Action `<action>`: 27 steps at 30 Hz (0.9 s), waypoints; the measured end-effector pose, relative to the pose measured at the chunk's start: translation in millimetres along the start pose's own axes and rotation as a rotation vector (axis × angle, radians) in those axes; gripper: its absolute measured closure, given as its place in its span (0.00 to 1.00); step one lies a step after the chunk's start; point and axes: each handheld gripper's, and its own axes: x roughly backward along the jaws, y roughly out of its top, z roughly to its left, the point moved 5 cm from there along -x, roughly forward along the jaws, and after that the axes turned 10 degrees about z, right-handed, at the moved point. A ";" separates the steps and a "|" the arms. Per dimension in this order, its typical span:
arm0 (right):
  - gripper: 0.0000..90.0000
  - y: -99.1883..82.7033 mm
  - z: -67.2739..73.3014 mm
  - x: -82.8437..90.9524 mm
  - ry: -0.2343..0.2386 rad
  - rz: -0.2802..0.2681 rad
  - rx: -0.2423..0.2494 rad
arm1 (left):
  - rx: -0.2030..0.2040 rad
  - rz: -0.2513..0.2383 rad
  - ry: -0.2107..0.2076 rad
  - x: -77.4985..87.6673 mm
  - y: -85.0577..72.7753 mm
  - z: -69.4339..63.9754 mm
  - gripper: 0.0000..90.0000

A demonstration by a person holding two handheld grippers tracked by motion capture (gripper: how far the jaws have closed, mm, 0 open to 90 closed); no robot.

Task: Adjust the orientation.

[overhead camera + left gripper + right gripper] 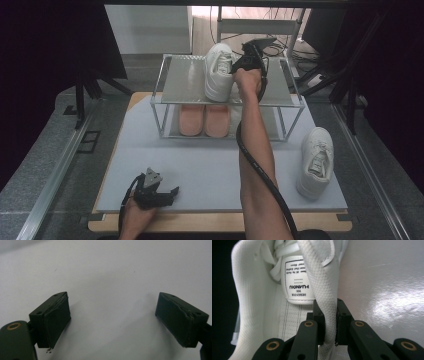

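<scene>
A white sneaker (218, 72) rests on the top shelf of a wire-frame rack (180, 85), toe pointing away. My right gripper (239, 65) is shut on its right side wall by the opening. In the right gripper view the padded collar (325, 285) runs between the two pads, and the printed tongue label (297, 281) shows to the left of them. A second white sneaker (315, 161) lies on the grey mat at the right. My left gripper (170, 196) rests near the mat's front edge. Its jaws stand open and empty over bare mat (112, 277).
A pair of pink slippers (204, 120) sits side by side on the rack's lower shelf. The grey mat (200, 165) lies on a wooden board. Metal rails run along both sides of the table. The right arm's cable (260, 175) trails down over the mat.
</scene>
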 end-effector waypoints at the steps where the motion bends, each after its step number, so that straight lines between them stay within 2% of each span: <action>1: 0.91 0.3 1.3 -1.2 -0.011 -0.001 0.008 | 0.000 0.000 0.000 0.0 0.0 0.0 0.13; 5: 0.90 -0.3 5.1 -1.6 -0.037 0.008 0.036 | -0.001 0.001 0.001 0.0 0.1 -0.1 0.13; 8: 0.84 -0.2 5.6 -1.5 -0.024 0.014 0.039 | -0.002 0.000 0.002 0.0 0.1 0.0 0.13; 10: 0.79 -0.1 8.2 -1.1 -0.003 0.012 0.061 | -0.002 0.001 0.002 -0.1 0.1 0.0 0.13; 12: 0.74 -0.9 11.5 -0.7 -0.010 0.010 0.084 | -0.002 0.000 0.002 -0.1 0.1 -0.1 0.13; 15: 0.66 -2.3 14.7 1.5 0.015 0.014 0.122 | -0.002 0.000 0.002 -0.1 0.0 -0.1 0.13; 17: 0.60 -5.0 15.6 2.6 0.023 0.031 0.167 | -0.002 0.000 0.002 -0.1 0.0 -0.1 0.13; 20: 0.54 -7.2 16.0 8.0 0.061 0.020 0.193 | -0.002 0.000 0.002 -0.1 0.1 -0.2 0.13; 22: 0.49 -7.9 14.2 13.0 0.064 0.006 0.199 | -0.002 0.001 0.003 -0.1 0.1 -0.2 0.13; 27: 0.42 -9.0 8.2 28.9 0.110 -0.011 0.223 | -0.001 0.000 0.003 -0.1 0.1 -0.2 0.13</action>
